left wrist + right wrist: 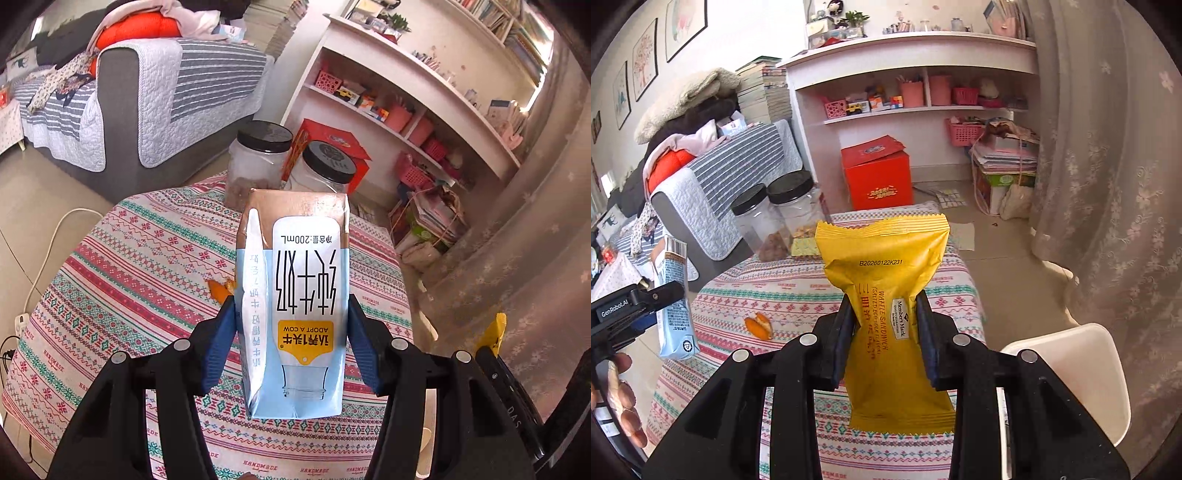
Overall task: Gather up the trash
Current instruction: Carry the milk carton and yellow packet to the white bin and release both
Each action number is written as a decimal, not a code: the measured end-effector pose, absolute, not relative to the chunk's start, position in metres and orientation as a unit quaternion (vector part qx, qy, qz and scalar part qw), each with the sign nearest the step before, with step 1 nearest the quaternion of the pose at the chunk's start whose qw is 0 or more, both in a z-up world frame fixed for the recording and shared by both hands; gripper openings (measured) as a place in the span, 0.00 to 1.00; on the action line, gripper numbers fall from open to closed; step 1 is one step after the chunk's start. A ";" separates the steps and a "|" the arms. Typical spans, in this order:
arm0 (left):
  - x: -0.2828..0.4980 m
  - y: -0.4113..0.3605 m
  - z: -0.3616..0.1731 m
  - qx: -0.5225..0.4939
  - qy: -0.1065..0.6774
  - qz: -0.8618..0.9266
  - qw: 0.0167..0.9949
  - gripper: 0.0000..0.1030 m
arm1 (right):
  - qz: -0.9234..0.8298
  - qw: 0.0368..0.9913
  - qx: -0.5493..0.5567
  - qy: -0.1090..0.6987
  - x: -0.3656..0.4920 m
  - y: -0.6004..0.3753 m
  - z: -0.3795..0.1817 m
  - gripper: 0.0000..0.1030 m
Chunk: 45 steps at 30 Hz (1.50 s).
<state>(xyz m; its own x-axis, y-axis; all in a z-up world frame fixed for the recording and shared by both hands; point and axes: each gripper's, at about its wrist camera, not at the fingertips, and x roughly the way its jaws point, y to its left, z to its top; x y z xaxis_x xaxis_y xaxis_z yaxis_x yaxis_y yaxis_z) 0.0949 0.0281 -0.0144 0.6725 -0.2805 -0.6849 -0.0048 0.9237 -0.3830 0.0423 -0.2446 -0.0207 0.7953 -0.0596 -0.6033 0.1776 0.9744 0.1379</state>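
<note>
Left tongs (291, 343) clamp milk carton (293, 295) lengthwise, upside-down; right tongs (886, 332) pinch yellow wrapper (886, 314) lengthwise.

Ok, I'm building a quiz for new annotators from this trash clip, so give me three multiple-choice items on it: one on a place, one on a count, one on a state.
1. Where does the orange peel lie?
A. on the patterned tablecloth
B. on the floor
C. on the white chair

2. How many black-lidded jars stand on the table?
A. one
B. two
C. four

3. What does the right gripper hold?
A. nothing
B. a jar lid
C. the yellow wrapper

Answers: 1 A, the peel rests on the cloth; 2 B, two jars stand side by side; 3 C, both pads pinch the wrapper, while the left gripper holds the milk carton.
</note>
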 end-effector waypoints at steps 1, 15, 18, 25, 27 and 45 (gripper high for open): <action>0.095 0.023 -0.016 -0.178 0.400 -0.080 0.896 0.55 | -0.073 0.942 0.097 0.313 0.039 -0.253 -0.021 0.30; 0.091 -0.049 -0.022 -0.155 0.415 -0.139 0.886 0.55 | -0.217 0.908 0.140 0.331 -0.017 -0.349 -0.057 0.32; 0.092 -0.068 -0.023 -0.147 0.419 -0.155 0.882 0.55 | -0.233 0.899 0.152 0.337 -0.027 -0.360 -0.067 0.33; 0.092 -0.131 -0.021 -0.121 0.433 -0.227 0.864 0.56 | -0.293 0.877 0.167 0.343 -0.051 -0.369 -0.085 0.73; 0.089 -0.151 -0.019 -0.113 0.435 -0.254 0.856 0.56 | -0.307 0.873 0.168 0.339 -0.060 -0.370 -0.089 0.79; 0.072 -0.279 -0.046 -0.061 0.479 -0.362 0.797 0.56 | -0.305 0.864 0.170 0.362 -0.103 -0.362 -0.114 0.87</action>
<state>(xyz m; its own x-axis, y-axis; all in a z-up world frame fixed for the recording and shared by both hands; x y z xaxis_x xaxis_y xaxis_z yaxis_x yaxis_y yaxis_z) 0.0722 -0.2793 -0.0456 0.2791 -0.6347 -0.7206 0.5186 0.7312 -0.4432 -0.1032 -0.3624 -0.1143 0.5519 -0.4048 -0.7290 0.6512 0.7553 0.0736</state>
